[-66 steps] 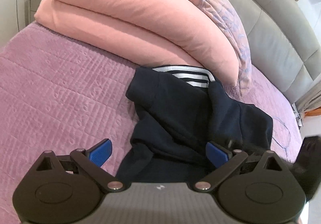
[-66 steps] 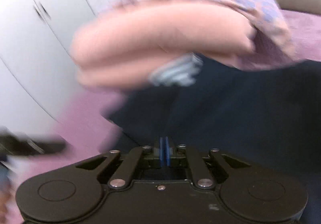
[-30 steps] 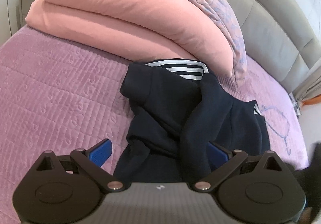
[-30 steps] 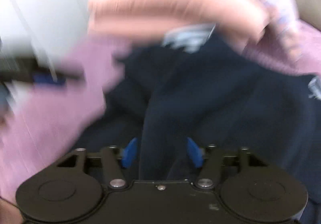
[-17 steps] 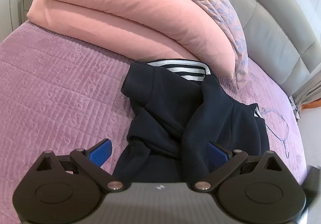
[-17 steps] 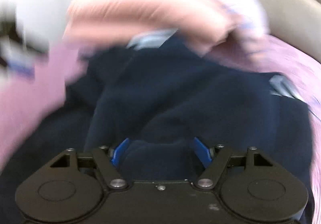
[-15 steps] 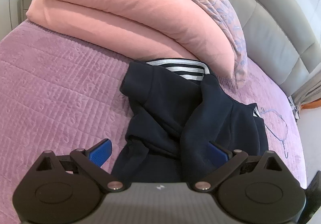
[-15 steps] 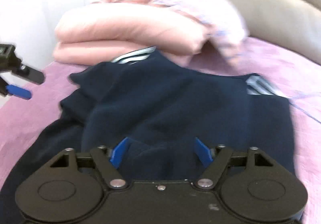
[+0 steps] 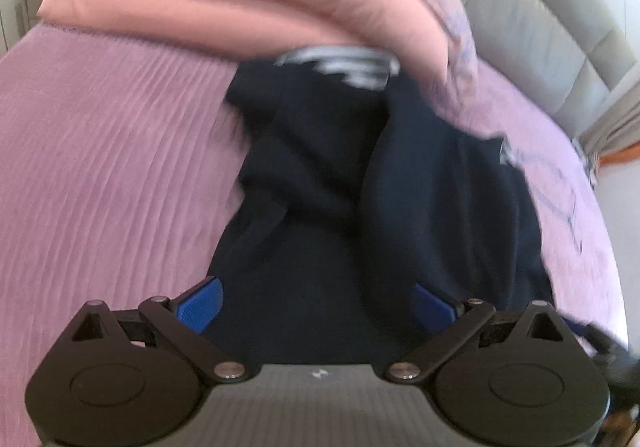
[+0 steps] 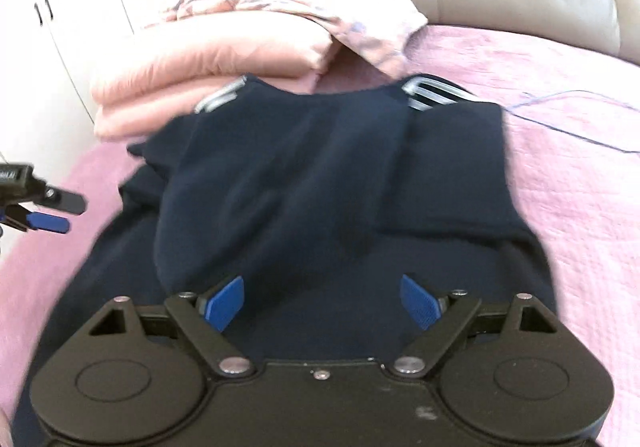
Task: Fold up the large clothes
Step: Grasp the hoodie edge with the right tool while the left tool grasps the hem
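1. The navy garment (image 10: 328, 183) lies on the pink bedspread (image 10: 580, 175), directly ahead of and beneath both grippers, its striped trim (image 10: 436, 93) at the far end against the folded peach duvet (image 10: 224, 51).
2. The right gripper (image 10: 322, 297) is opening, its blue pads spread wide above the cloth with nothing pressed between them. The left gripper (image 9: 316, 305) also stands wide apart and holds nothing; dark fabric fills the space ahead of it.
3. The sleeves appear folded across the body in a loose, lumpy overlap. The fold may slump or spring back now that nothing pins it, because the fabric looks thick.
4. If either gripper bites down here, it may catch several layers at once. Lifting would then drag the folded sleeve out of place.
5. The far edge of the garment is touching the duvet. A fold carried away from the grippers could snag under it or push it askew.
6. A thin blue thread (image 10: 576, 115) lies on the bedspread to the right of the right gripper; a sweep that way could tangle it.
7. Both views are partly blurred, so judging the hem's exact edge is uncertain.
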The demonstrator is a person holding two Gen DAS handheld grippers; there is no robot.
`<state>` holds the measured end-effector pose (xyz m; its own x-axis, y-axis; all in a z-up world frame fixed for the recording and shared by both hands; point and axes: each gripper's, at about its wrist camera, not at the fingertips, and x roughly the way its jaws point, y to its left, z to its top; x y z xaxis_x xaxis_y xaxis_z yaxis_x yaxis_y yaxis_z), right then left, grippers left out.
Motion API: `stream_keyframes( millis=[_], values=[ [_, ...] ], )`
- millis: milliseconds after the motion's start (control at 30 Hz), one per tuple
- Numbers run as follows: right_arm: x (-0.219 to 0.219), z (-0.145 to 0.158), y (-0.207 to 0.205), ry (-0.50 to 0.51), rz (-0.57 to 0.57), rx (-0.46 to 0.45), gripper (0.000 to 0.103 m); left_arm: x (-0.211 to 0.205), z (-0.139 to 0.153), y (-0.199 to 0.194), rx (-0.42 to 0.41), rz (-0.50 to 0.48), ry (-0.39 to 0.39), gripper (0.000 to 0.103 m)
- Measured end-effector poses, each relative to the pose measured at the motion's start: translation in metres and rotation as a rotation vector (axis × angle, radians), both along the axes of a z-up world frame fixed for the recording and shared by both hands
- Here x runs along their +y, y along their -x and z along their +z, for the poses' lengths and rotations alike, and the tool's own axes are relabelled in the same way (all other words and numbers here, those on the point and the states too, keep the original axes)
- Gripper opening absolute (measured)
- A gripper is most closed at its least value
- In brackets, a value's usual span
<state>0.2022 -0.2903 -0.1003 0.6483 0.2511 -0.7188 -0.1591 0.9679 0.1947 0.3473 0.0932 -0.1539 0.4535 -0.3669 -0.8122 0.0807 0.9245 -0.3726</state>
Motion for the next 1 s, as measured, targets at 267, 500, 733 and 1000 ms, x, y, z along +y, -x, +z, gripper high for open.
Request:
stream_keyframes(
  millis=[267, 500, 733, 1000],
  values=[
    [-0.046, -0.007, 0.057, -0.036, -0.092, 0.145, 0.101, 0.054, -0.036, 0.078, 0.139, -0.022, 0.118, 0.097],
    [-0.076, -0.011, 0.117, -0.007, -0.148, 0.288, 0.100, 0.083, -0.043, 0.128, 0.232, 0.047, 0.104, 0.095],
    [-0.102, -0.027, 0.150, -0.071, -0.205, 0.446, 0.089, 0.071, -0.055, 0.166, 0.294, 0.042, 0.102, 0.091],
    [-0.092, -0.044, 0.154, -0.066, -0.170, 0.541, 0.091, 0.056, -0.059, 0.171, 0.362, 0.013, 0.035, 0.085]
  ],
)
